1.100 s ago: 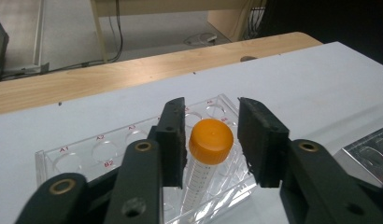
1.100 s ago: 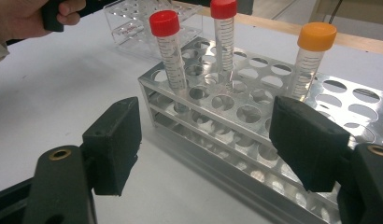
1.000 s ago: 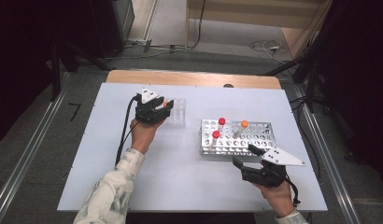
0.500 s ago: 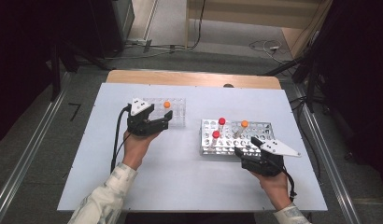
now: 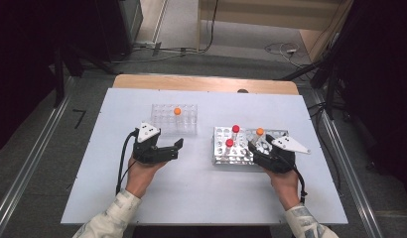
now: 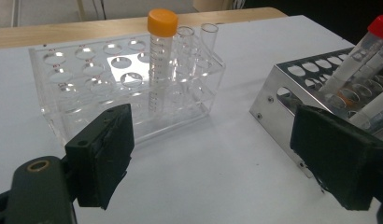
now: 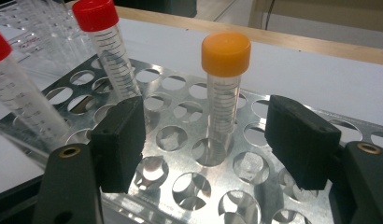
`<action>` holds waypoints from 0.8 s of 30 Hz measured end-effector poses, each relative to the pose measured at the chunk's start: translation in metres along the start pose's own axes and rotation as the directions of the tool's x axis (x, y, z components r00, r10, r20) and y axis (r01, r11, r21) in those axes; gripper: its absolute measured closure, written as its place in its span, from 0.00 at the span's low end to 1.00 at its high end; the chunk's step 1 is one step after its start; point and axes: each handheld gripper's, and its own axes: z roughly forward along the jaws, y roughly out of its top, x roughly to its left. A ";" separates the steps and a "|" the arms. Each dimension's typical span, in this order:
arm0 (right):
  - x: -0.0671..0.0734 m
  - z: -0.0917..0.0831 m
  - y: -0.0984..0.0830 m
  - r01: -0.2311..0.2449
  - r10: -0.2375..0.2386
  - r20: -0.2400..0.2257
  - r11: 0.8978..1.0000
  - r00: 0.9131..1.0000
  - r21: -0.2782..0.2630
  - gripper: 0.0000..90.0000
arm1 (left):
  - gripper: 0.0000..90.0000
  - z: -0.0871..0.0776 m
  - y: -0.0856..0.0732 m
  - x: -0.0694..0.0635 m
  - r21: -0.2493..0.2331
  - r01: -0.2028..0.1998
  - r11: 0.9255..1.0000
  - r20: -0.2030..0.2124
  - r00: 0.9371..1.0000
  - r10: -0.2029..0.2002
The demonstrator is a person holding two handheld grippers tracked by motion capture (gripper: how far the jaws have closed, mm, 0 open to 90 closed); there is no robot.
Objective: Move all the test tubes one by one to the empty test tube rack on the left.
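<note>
Orange-capped tube (image 7: pixel 224 93) upright between open right gripper (image 7: pixel 206 140) fingers.

On the pale worktop (image 5: pixel 201 198) a clear plastic rack (image 5: pixel 174 119) stands toward the far side, holding one orange-capped tube (image 5: pixel 177 111). To its right stands a metal rack (image 5: pixel 243 145) with two red-capped tubes (image 5: pixel 235 129) and a second orange-capped tube (image 5: pixel 260 132). The left hand-held gripper (image 5: pixel 179 147) rests just in front of the clear rack, its jaws apart and pointing right. The right hand-held gripper (image 5: pixel 254 148) sits over the metal rack's near right part, close to that orange cap.
</note>
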 end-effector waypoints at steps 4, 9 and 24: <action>0.000 0.004 0.002 -0.001 0.002 0.007 1.000 1.000 -0.012 0.42 | 0.16 0.001 -0.001 -0.004 0.000 -0.010 1.000 0.004 1.000 0.010; 0.001 0.008 0.003 -0.004 0.004 0.019 1.000 1.000 -0.008 0.53 | 0.16 0.002 -0.002 -0.007 0.007 -0.022 1.000 0.009 1.000 0.021; -0.003 0.013 0.004 -0.036 0.036 0.060 0.999 0.998 -0.009 0.79 | 0.16 0.001 -0.002 -0.009 0.001 -0.027 1.000 0.012 1.000 0.027</action>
